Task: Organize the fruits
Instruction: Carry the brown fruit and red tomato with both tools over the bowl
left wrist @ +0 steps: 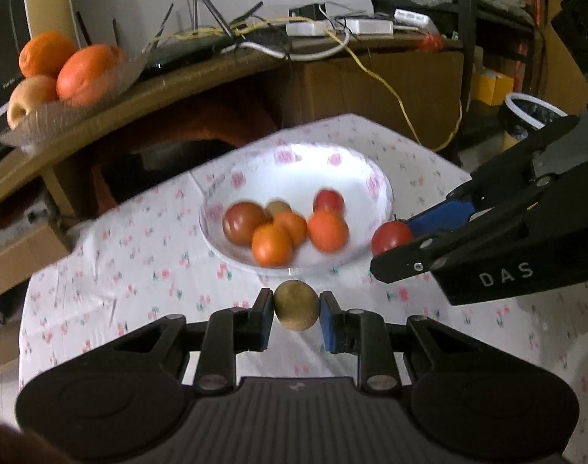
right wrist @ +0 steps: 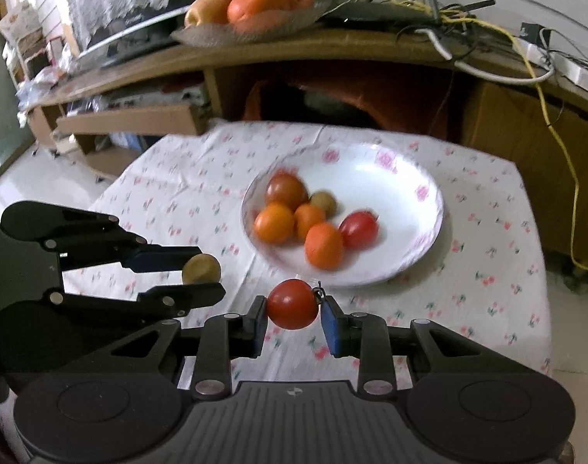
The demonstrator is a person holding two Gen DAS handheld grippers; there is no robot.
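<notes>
Fruit is held in both grippers above the near rim of the white floral-print bowl (left wrist: 379,185). The left gripper (left wrist: 296,306) has its fingers clamped on a small round brownish-green kiwi-like fruit (left wrist: 296,305), which hangs clear of the bench (left wrist: 100,270) just in front of the bowl. The right gripper (right wrist: 293,305) has its fingers clamped on a round red tomato (right wrist: 293,304) with its dark stem end turned toward the right-hand blue pad; it too is lifted off the floral tablecloth covering the bench, just beside the bowl's near edge.

Inside the bowl lie three orange tangerines (right wrist: 274,223), two reddish tomatoes (right wrist: 286,189) and one small brownish-green fruit (right wrist: 323,202), grouped toward the left side and touching one another. Motion blur softens their outlines.

In the left wrist view the right gripper enters from the right with the tomato at the bowl's right rim. In the right wrist view the left gripper enters from the left, well apart from the bowl.

Behind the bench, a curved wooden shelf (right wrist: 332,44) carries a clear glass dish (right wrist: 216,34) of large oranges (right wrist: 263,2) and a yellowish apple, beside tangled cables (right wrist: 487,27).
</notes>
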